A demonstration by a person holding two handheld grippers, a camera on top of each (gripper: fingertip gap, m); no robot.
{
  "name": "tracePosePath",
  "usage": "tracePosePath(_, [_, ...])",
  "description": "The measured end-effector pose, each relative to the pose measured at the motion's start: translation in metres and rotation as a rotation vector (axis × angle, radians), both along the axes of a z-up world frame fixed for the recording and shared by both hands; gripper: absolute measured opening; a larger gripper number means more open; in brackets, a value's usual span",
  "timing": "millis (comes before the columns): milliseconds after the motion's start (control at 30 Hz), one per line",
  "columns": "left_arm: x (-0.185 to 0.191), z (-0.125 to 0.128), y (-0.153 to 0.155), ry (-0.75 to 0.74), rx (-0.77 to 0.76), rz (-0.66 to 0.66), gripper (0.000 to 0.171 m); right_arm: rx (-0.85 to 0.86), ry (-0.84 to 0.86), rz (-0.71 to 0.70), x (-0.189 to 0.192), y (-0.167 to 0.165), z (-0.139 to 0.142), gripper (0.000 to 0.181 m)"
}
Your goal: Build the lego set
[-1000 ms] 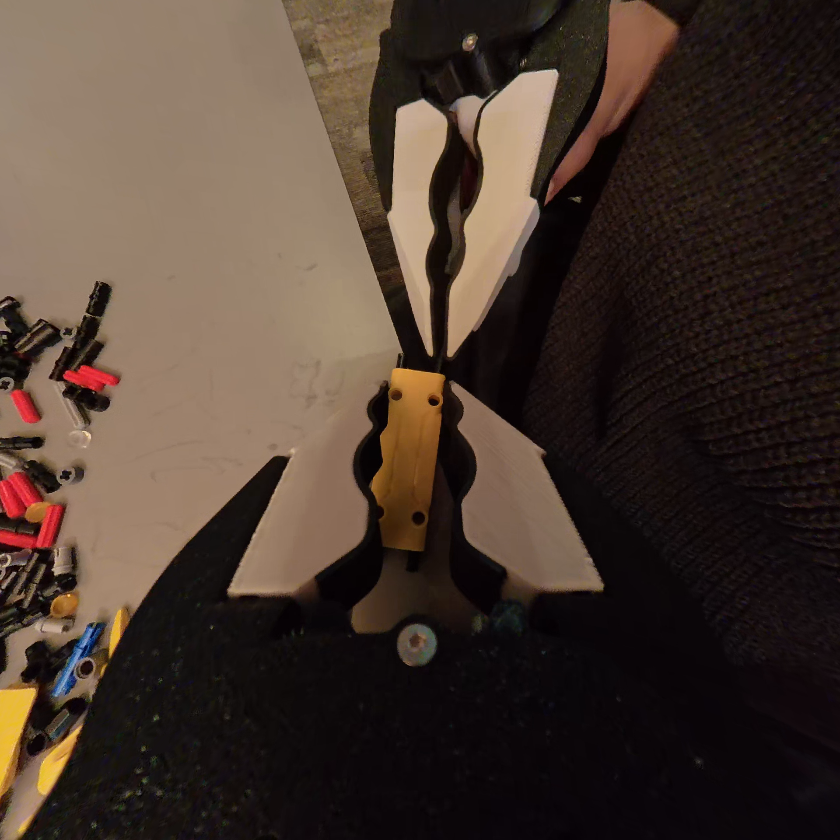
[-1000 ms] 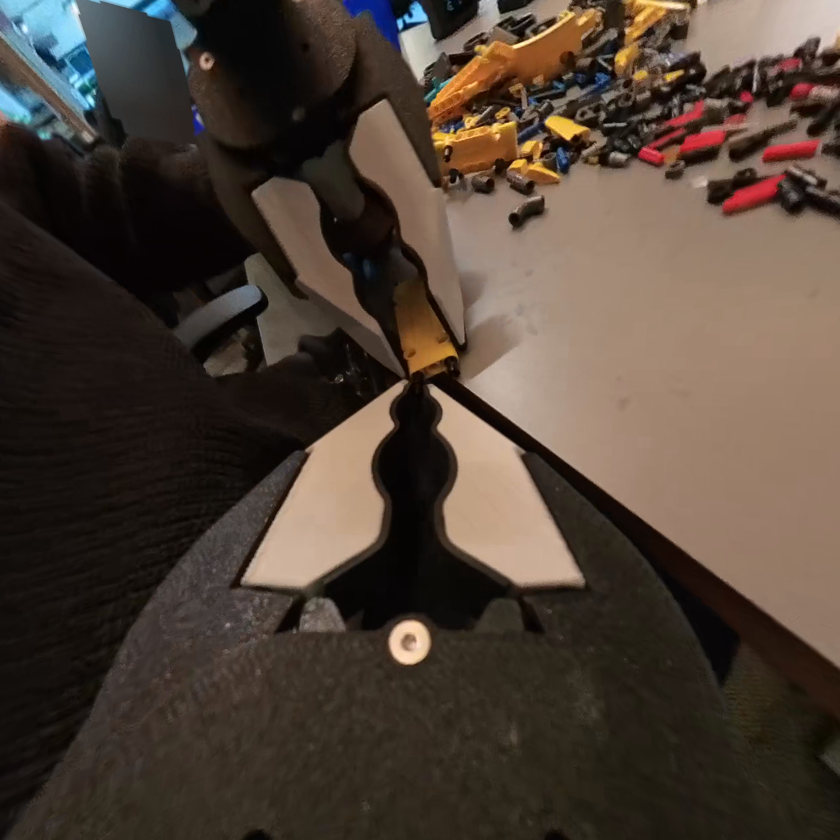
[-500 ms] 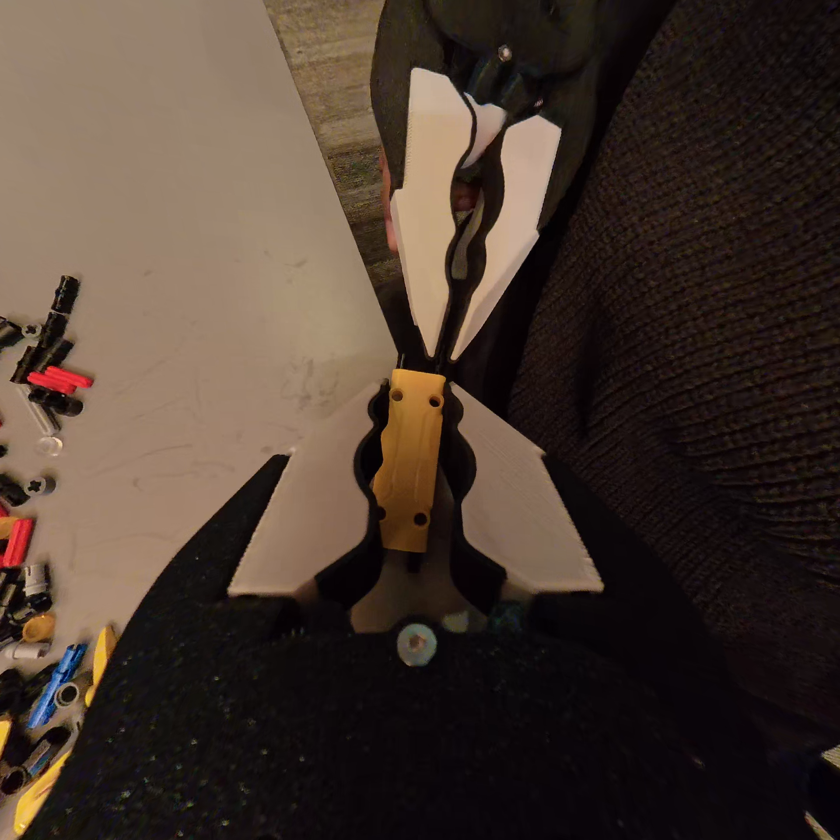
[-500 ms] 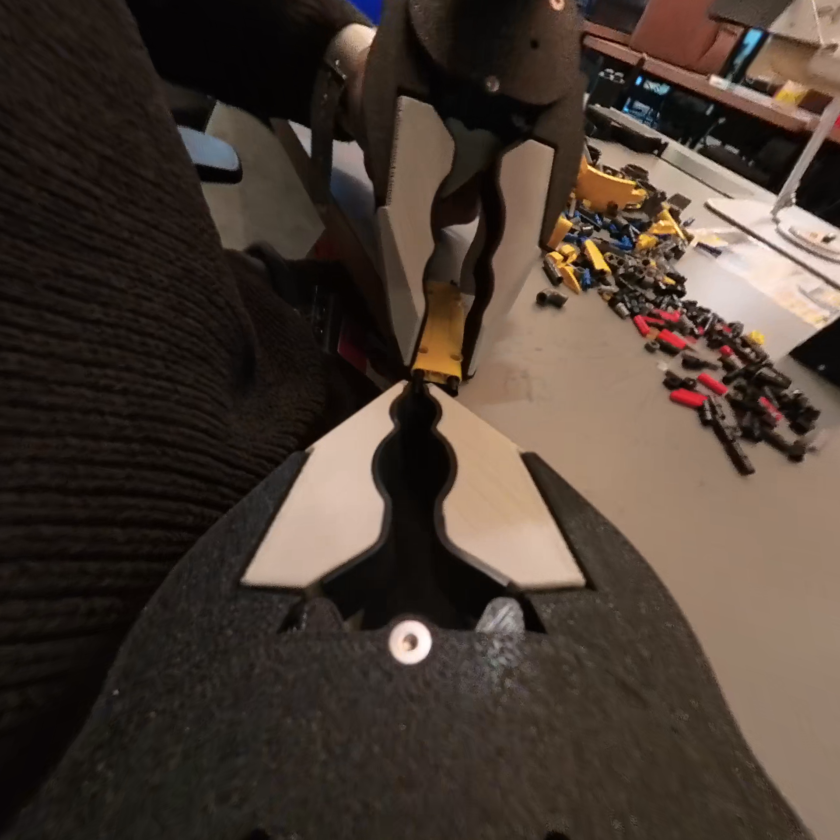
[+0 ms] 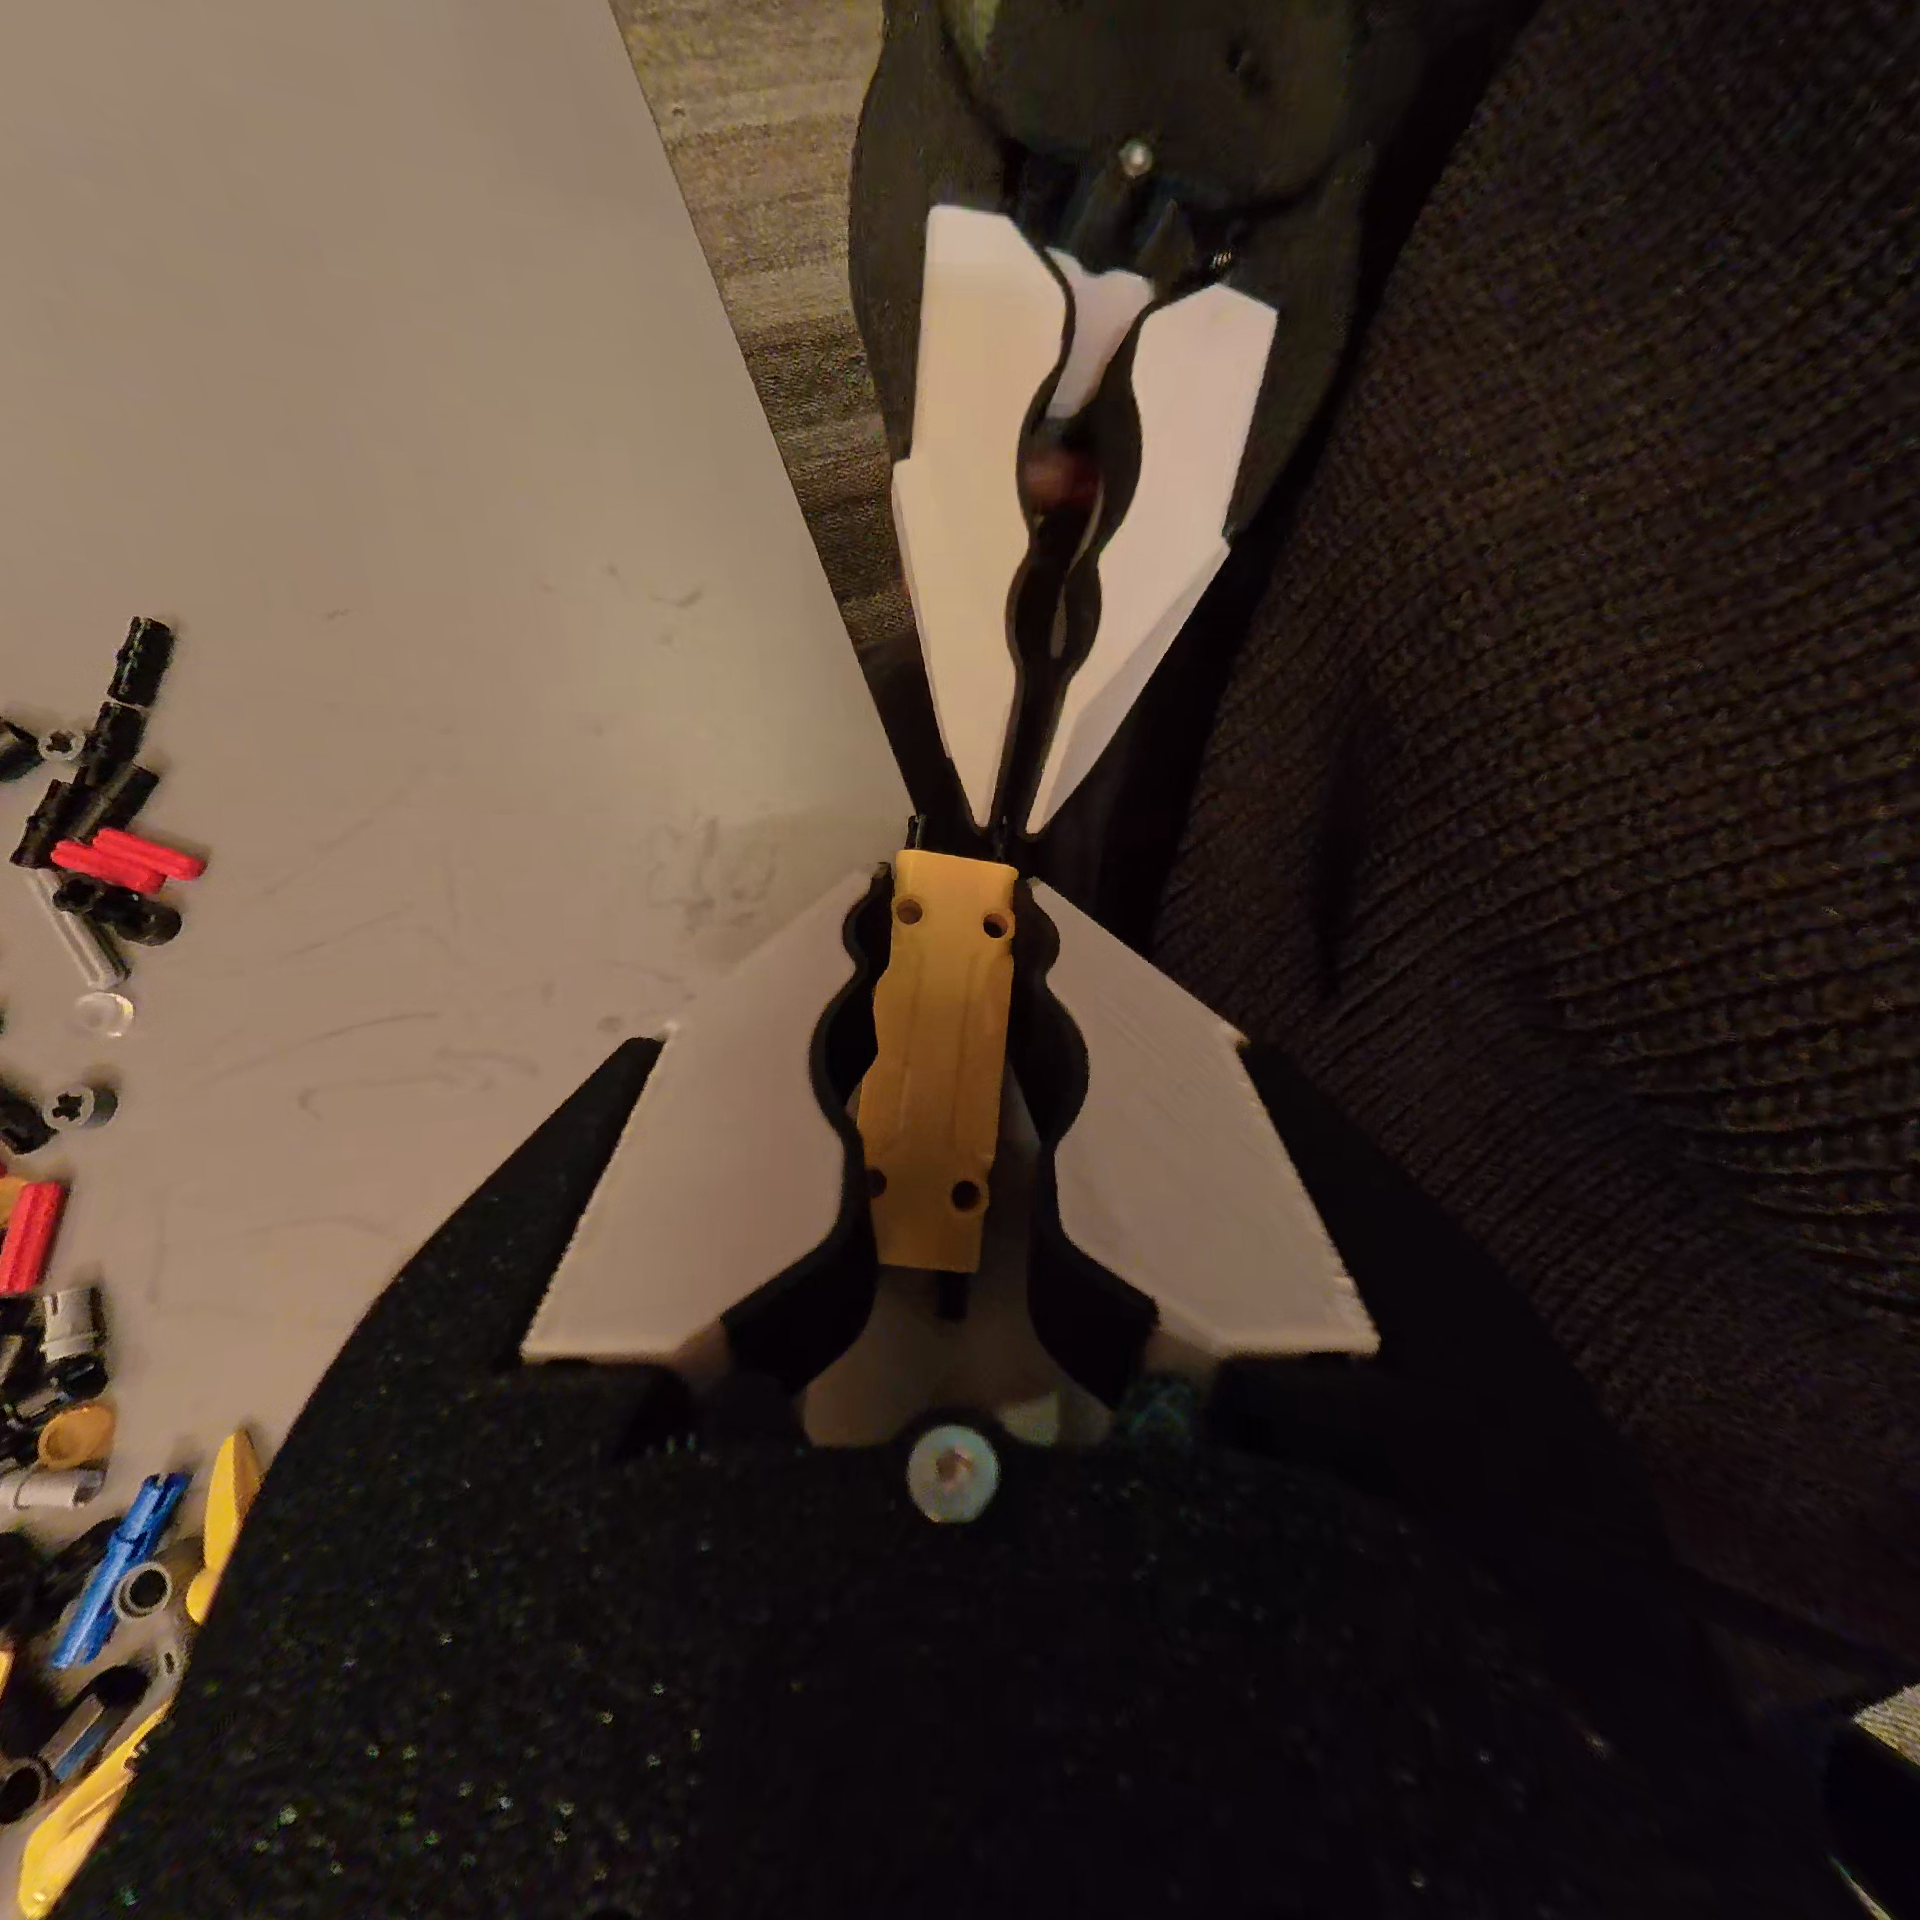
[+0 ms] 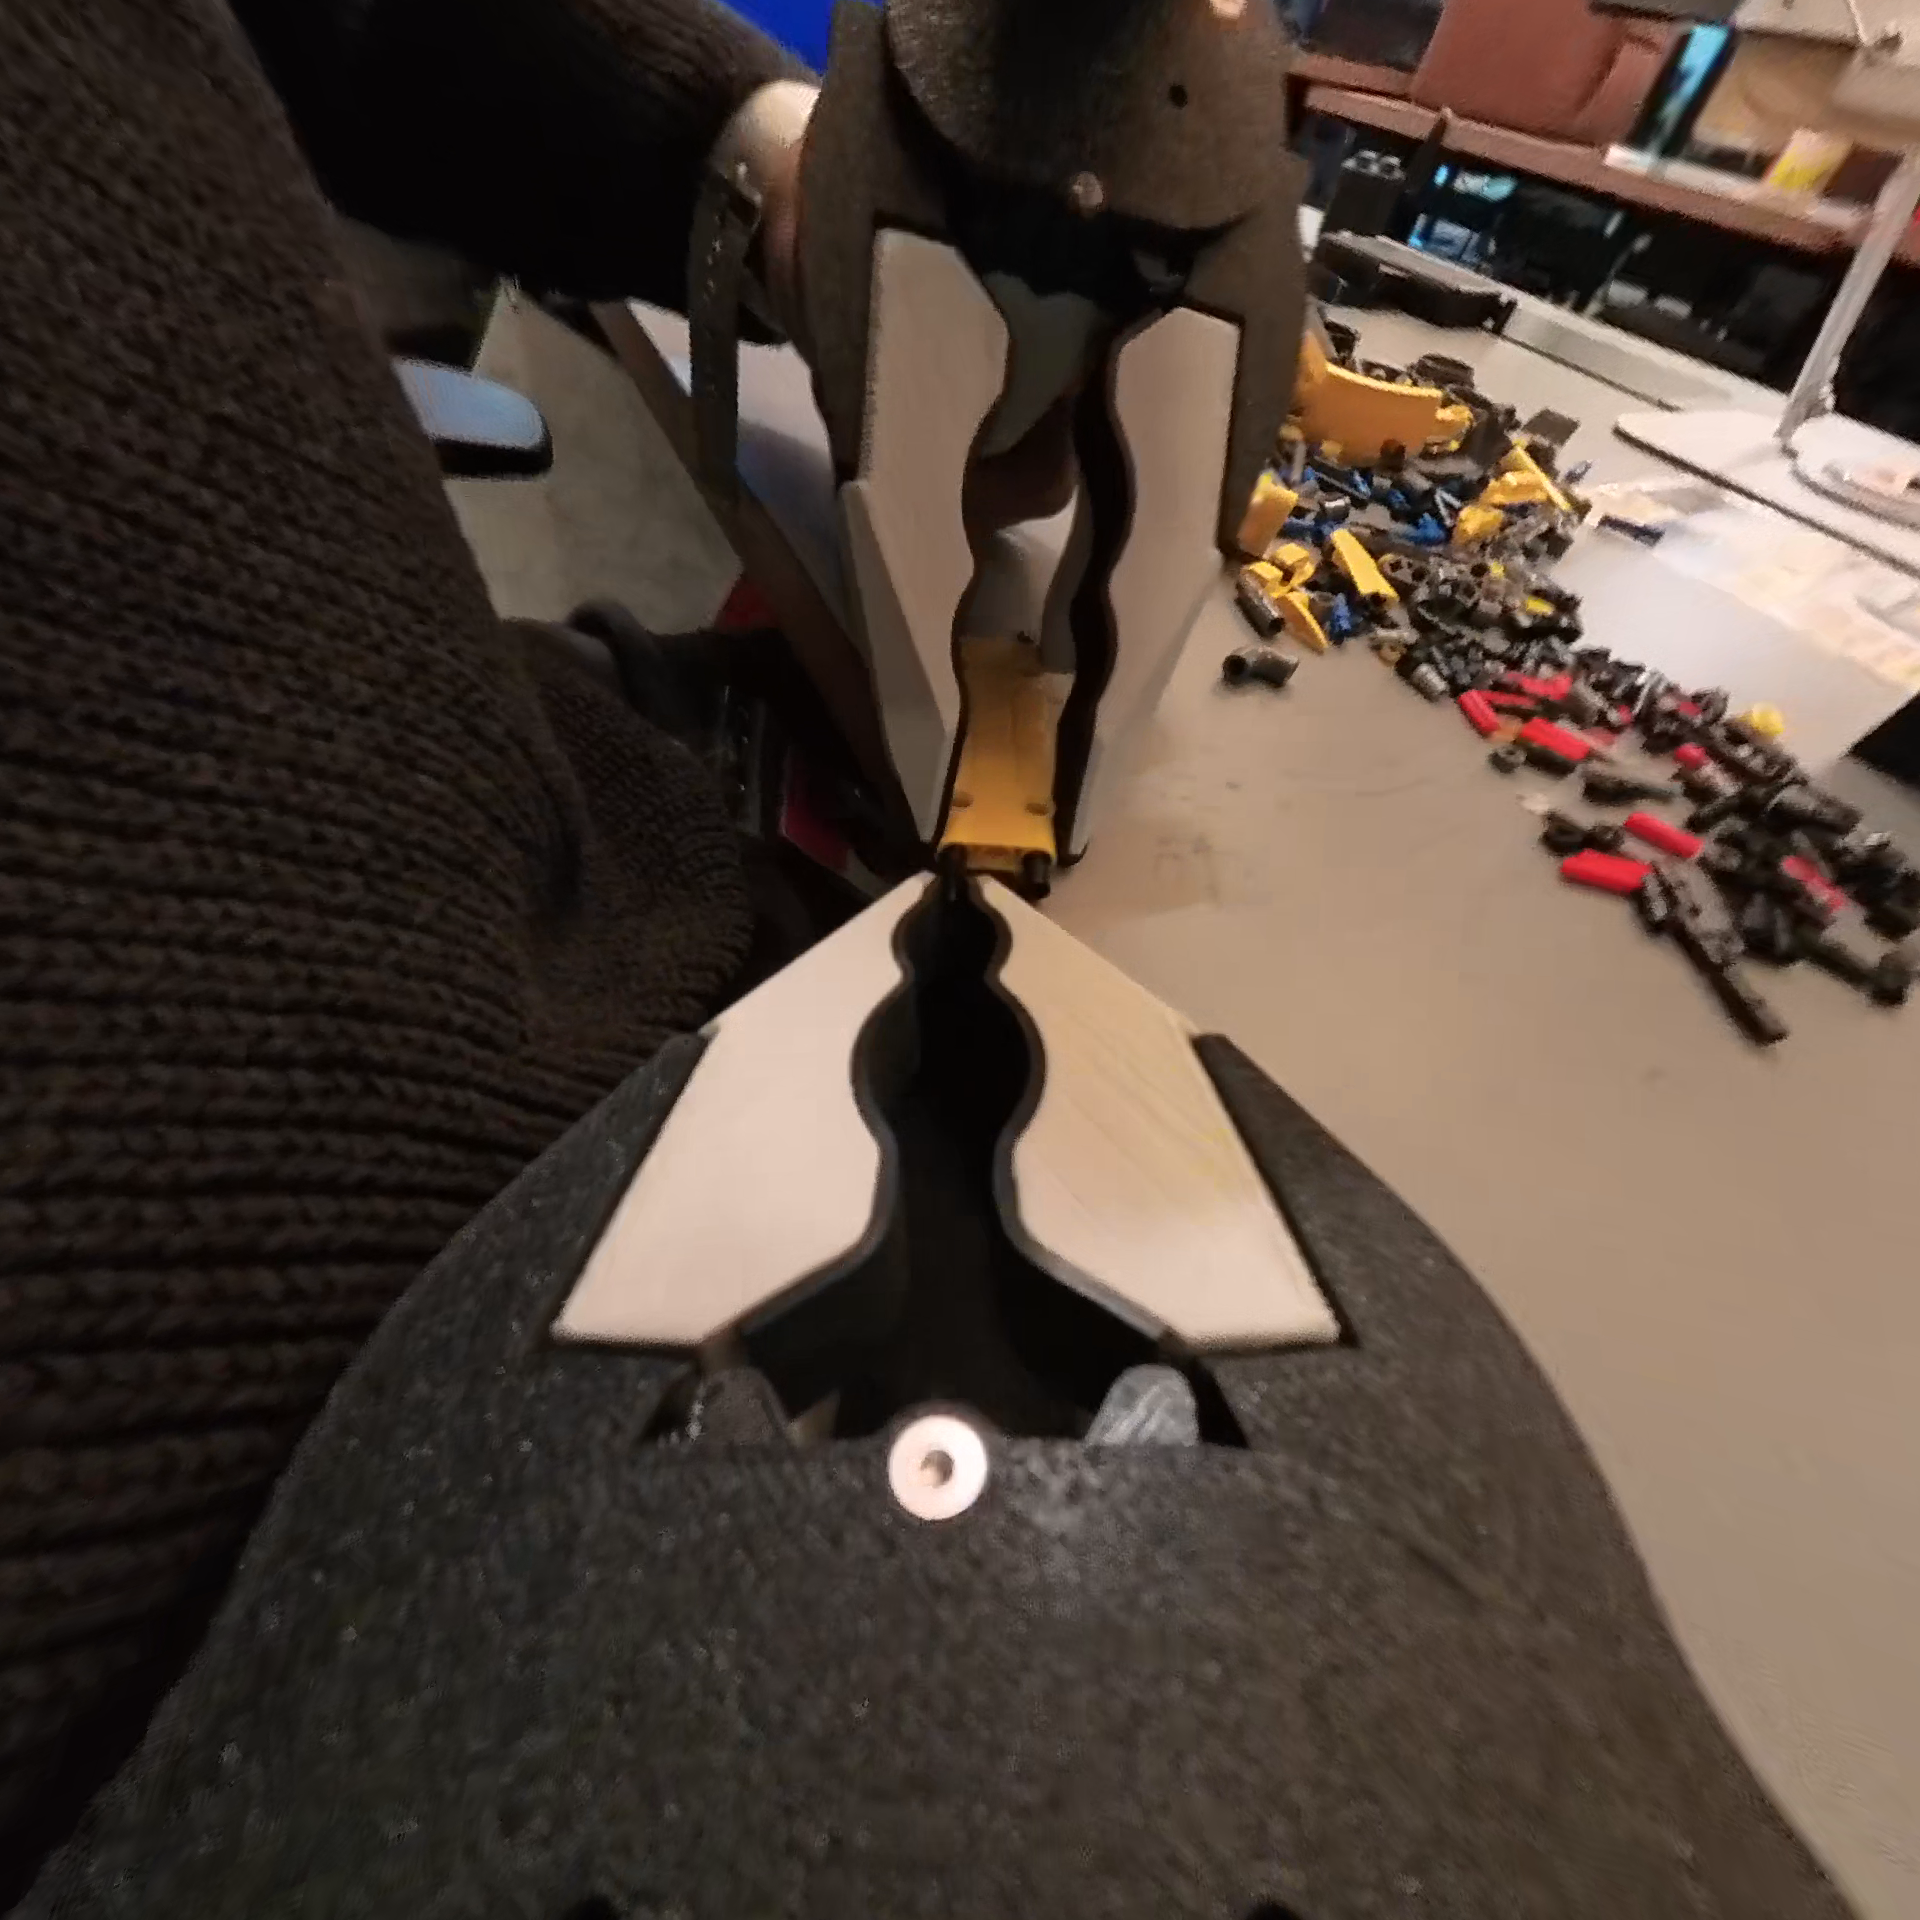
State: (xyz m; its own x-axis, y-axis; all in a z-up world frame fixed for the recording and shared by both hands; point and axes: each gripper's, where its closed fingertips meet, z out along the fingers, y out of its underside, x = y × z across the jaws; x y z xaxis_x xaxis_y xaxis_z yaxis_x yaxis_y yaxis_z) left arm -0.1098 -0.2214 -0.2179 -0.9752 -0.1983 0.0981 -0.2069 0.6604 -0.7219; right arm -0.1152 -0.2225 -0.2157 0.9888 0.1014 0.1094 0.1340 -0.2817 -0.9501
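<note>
My left gripper is shut on a yellow panel piece that lies lengthwise between its white fingers, just off the table's near edge. It also shows in the right wrist view, holding the yellow piece. My right gripper meets it tip to tip, its jaws nearly closed on a small black pin at the yellow piece's end. A second black pin sticks out beside it. In the left wrist view the right gripper comes in from above.
A grey table carries loose black, red, blue and yellow parts, in a long pile at the right. A person's dark knitted sleeve fills the right side. A chair armrest and carpet lie beyond the table edge. My left and right fingertips are right by each other.
Both grippers stay tip to tip at the yellow piece. The right wrist view has swung round so more of the table and parts pile shows. The right gripper has straightened in line with the left.
</note>
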Motion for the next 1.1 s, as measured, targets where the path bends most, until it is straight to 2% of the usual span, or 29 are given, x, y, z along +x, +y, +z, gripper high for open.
tracePosePath(267, [0.000, 0.000, 0.000, -0.004, 0.001, -0.002, 0.021, 0.063, 0.355, -0.057, 0.000, 0.006, 0.001, 0.001])
tracePosePath(500, [0.001, 0.000, 0.000, -0.002, 0.001, 0.000, 0.022, 0.034, 0.277, -0.050, 0.000, 0.005, 0.000, 0.004])
tracePosePath(833, [0.001, 0.001, -0.001, -0.003, -0.006, 0.014, 0.023, 0.065, 0.337, -0.129, 0.007, -0.008, 0.009, 0.005])
tracePosePath(933, [0.014, 0.004, 0.001, 0.043, -0.032, 0.106, 0.023, 0.090, 0.286, -0.158, 0.013, -0.011, 0.019, 0.006])
tracePosePath(1100, [0.046, 0.005, 0.016, 0.020, -0.035, 0.279, 0.023, 0.097, 0.189, -0.216, 0.031, -0.012, 0.031, 0.006])
